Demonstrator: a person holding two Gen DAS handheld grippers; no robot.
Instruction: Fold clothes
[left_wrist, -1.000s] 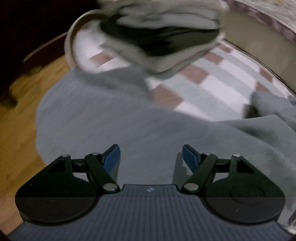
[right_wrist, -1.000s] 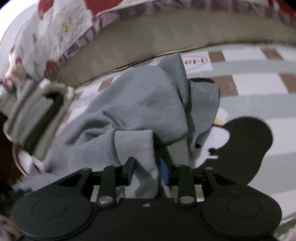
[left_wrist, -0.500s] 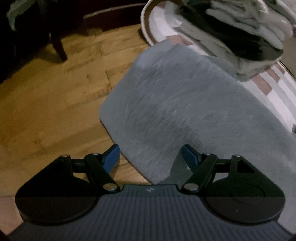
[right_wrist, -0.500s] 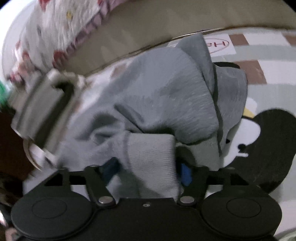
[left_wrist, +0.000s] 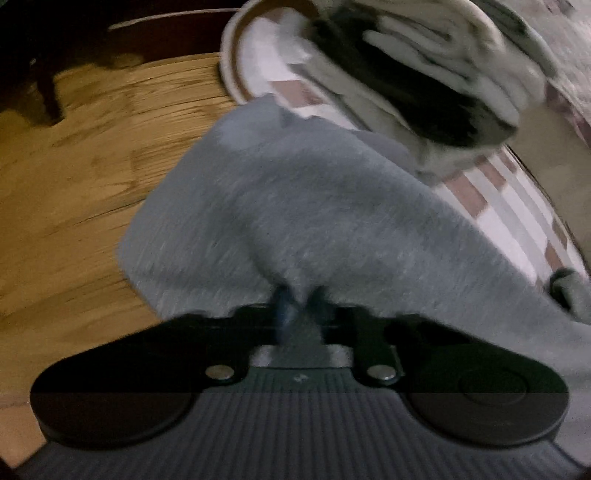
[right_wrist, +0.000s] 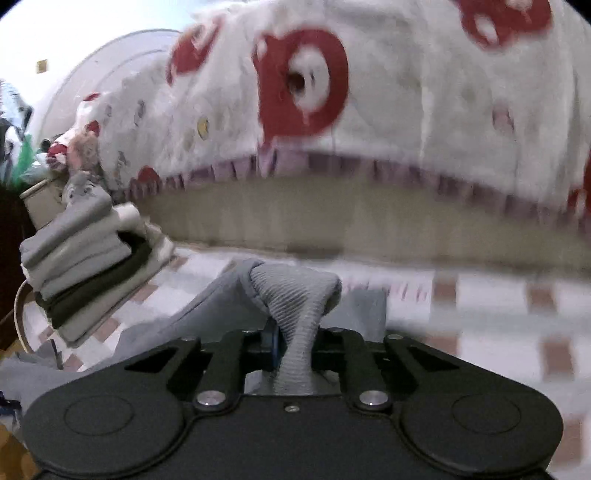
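The grey sweater (left_wrist: 332, 206) is pinched by both the left hand-held gripper (left_wrist: 299, 299) and the right hand-held gripper (right_wrist: 291, 343), so they should lift together, evenly.

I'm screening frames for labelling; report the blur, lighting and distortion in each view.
Left wrist view: dim and warm, motion smear across the grey garment and the folded stack; the left gripper is sharper. Right wrist view: brighter, the red-and-white blanket and checkered mat streaked, the ribbed cuff in the right gripper crisp. Both show fisheye bending and dark corners.
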